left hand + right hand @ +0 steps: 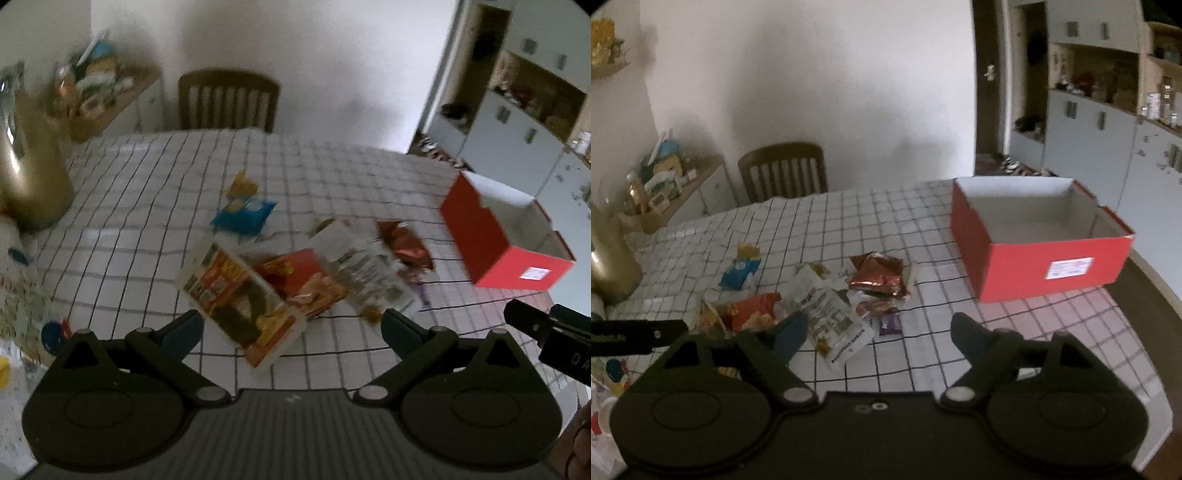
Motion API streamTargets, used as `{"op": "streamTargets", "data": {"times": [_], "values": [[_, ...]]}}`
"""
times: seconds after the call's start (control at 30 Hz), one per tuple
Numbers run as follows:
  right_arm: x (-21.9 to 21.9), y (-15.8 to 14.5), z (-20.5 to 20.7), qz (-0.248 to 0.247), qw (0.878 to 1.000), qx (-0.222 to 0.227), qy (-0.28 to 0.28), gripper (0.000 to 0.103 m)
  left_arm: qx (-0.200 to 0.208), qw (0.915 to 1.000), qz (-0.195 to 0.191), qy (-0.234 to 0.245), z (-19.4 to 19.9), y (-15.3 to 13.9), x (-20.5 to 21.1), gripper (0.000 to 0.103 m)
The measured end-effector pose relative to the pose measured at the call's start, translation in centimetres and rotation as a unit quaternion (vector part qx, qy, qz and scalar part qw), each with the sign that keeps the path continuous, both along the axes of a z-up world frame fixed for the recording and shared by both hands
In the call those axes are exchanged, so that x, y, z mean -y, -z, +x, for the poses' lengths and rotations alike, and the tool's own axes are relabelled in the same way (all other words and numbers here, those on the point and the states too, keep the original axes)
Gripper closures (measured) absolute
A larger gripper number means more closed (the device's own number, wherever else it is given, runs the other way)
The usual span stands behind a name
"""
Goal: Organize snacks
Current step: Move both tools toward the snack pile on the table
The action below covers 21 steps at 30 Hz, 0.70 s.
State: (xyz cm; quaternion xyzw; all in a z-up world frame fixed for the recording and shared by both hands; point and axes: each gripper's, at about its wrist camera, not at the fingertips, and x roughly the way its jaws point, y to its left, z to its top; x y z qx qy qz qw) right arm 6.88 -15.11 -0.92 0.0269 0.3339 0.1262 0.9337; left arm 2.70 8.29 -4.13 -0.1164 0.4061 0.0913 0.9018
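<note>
A pile of snack packets lies on the checked tablecloth: a white and orange packet, a red packet, a white printed packet, a brown foil packet and a blue packet. An open red box stands to the right, empty as far as I can see. My left gripper is open above the near edge of the pile. My right gripper is open and empty, between the pile and the red box.
A wooden chair stands at the table's far side. A gold vase is at the left. A cluttered side shelf is behind it. Cabinets line the right wall. A small purple packet lies near the pile.
</note>
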Motion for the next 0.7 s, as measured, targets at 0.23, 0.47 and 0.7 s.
{"op": "streamTargets", "data": {"times": [0.23,0.47,0.7], "values": [[-1.5,2.3,3.8,-0.026,0.998,-0.020,-0.055,0.026,-0.033,0.9982,-0.010,-0.048,2.5,1.9,-2.8,0.000],[-2.8,4.6,6.9,-0.060,0.993,-0.030,-0.096,0.032,-0.062,0.9926,-0.029,-0.100,6.6,3.4,-6.1,0.000],[-4.6,6.9,9.5,-0.085,0.984,-0.051,-0.150,0.040,-0.104,0.9838,-0.048,-0.137,10.5,5.6,-8.4,0.005]]}}
